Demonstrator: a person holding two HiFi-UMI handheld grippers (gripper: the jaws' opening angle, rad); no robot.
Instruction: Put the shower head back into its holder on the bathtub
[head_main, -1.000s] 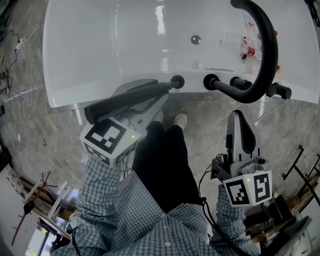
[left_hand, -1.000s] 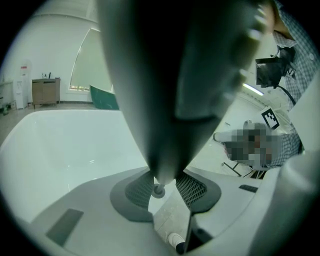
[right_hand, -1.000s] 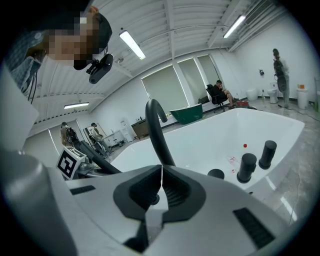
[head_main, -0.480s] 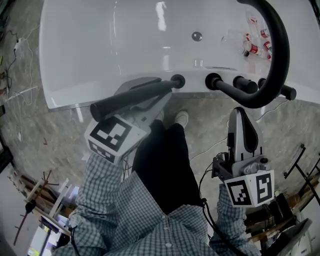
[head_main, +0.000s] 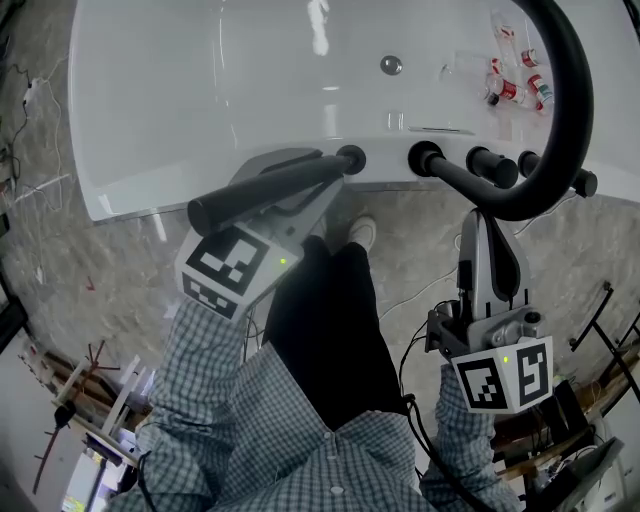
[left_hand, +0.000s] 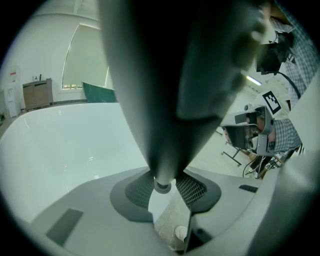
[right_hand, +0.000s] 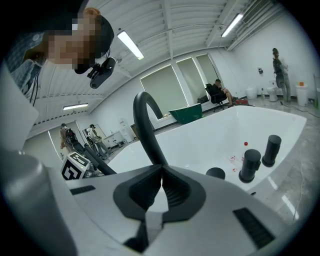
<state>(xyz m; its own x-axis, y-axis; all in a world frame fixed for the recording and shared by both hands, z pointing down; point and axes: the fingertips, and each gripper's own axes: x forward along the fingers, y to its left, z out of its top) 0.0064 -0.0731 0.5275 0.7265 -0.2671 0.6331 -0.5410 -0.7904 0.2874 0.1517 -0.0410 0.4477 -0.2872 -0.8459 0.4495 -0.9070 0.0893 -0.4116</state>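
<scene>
The black shower head (head_main: 265, 190) lies slanted across the tub's near rim, and its far end meets the round black holder (head_main: 351, 159). My left gripper (head_main: 318, 195) is shut on it. In the left gripper view the shower head (left_hand: 165, 90) fills the middle and tapers down between the jaws of the left gripper (left_hand: 162, 189). My right gripper (head_main: 487, 225) hangs over the floor in front of the tub, shut and holding nothing. The right gripper view shows the right gripper (right_hand: 161, 172) with its jaws together and the holder (right_hand: 216, 173) beyond them.
A black curved spout (head_main: 560, 110) arches over the white bathtub (head_main: 200, 100), with black knobs (head_main: 492, 165) beside it on the rim. Small red-capped bottles (head_main: 512, 88) lie near the drain (head_main: 390, 65). My shoe (head_main: 360, 237) and cables are on the stone floor.
The shower head's tip stays at the holder while its near end and my left gripper shift slightly right and toward the tub. The right gripper has barely moved.
</scene>
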